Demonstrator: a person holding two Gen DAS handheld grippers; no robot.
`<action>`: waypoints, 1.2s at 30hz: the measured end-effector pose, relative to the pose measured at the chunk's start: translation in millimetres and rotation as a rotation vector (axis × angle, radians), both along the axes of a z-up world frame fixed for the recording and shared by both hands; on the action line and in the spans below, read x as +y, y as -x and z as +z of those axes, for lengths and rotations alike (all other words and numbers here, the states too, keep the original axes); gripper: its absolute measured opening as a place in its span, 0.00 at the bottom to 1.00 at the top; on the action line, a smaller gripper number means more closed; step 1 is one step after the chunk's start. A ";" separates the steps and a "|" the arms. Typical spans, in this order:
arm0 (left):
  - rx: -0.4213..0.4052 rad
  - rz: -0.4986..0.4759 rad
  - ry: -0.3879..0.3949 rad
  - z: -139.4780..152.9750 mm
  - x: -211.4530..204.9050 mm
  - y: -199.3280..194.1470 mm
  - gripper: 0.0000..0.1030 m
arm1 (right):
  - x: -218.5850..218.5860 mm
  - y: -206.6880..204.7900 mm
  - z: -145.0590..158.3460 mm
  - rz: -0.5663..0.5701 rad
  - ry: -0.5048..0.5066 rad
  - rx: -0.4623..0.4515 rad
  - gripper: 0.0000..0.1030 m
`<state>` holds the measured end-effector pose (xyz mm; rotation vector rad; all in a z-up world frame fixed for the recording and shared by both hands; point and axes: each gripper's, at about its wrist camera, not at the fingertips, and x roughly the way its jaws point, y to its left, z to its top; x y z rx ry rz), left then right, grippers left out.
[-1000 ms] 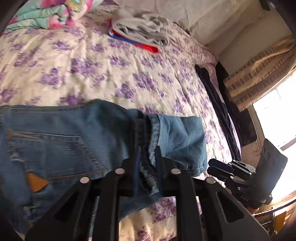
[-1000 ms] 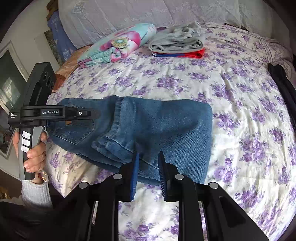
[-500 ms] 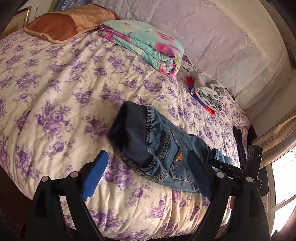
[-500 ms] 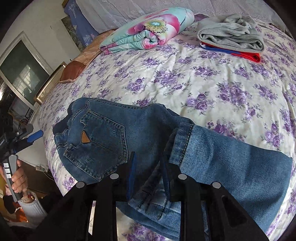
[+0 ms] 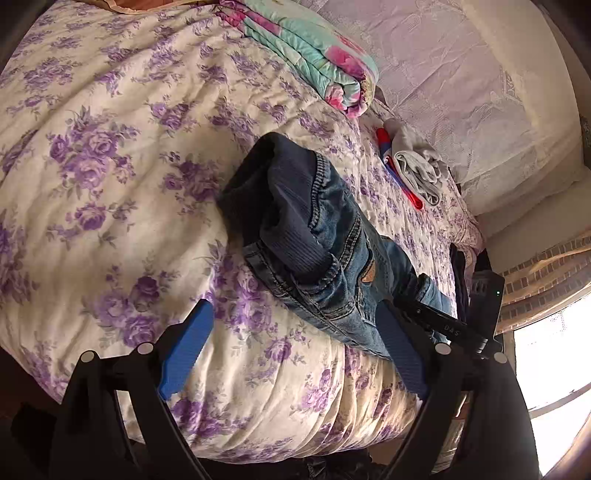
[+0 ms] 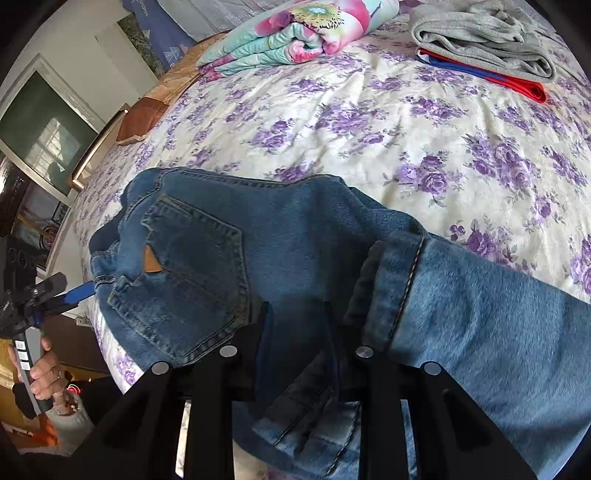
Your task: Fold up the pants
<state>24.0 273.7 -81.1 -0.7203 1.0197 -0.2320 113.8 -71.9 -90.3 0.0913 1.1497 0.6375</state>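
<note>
The jeans (image 6: pixel 280 251) lie near the front edge of the bed (image 5: pixel 110 155), already doubled over, with the waistband end bunched up in a rounded hump and the back pocket facing up. The right claw (image 6: pixel 297 325) is narrow and pinches a fold of denim by the leg hems, which lie over the seat of the jeans. The left claw (image 5: pixel 295 347) stands wide, with nothing between its pads; it hovers just off the waistband end of the jeans, above the bed's edge.

The main risk, as I judge it, is the loose hump at the waistband. If the next fold is pulled from the right side alone, that end could drag or roll and leave the stack crooked. The hems also look uneven under the right claw, so it may be gripping only some layers; a lift could let the lower layer slip out and open the fold. Because the jeans sit so close to the bed's edge, a pull toward the person could slide part of them off. The folded blanket (image 6: pixel 295 33) and the clothes pile (image 6: pixel 484 40) lie well beyond the jeans, out of the way.
</note>
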 end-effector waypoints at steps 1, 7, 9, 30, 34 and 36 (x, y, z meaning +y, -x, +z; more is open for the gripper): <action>0.003 -0.009 0.013 -1.8 -3.3 -4.0 0.84 | -0.6 6.2 5.1 0.008 -0.016 -0.008 0.26; 0.043 -0.048 0.035 -18.1 -25.0 -34.0 0.85 | -1.6 44.4 32.9 0.043 -0.069 -0.084 0.27; 0.077 -0.057 0.038 -27.2 -30.7 -41.3 0.90 | -6.4 52.7 39.2 0.041 -0.083 -0.095 0.27; -0.248 -0.057 -0.417 47.9 -90.2 -31.0 0.37 | -3.2 10.2 18.8 -0.075 -0.085 -0.035 0.20; -0.247 -0.063 -0.410 48.1 -90.5 -33.3 0.37 | 15.7 4.4 17.5 -0.066 -0.042 -0.047 0.20; -0.249 -0.067 -0.411 47.9 -91.0 -34.1 0.37 | 21.3 -0.4 11.7 -0.072 -0.015 -0.038 0.20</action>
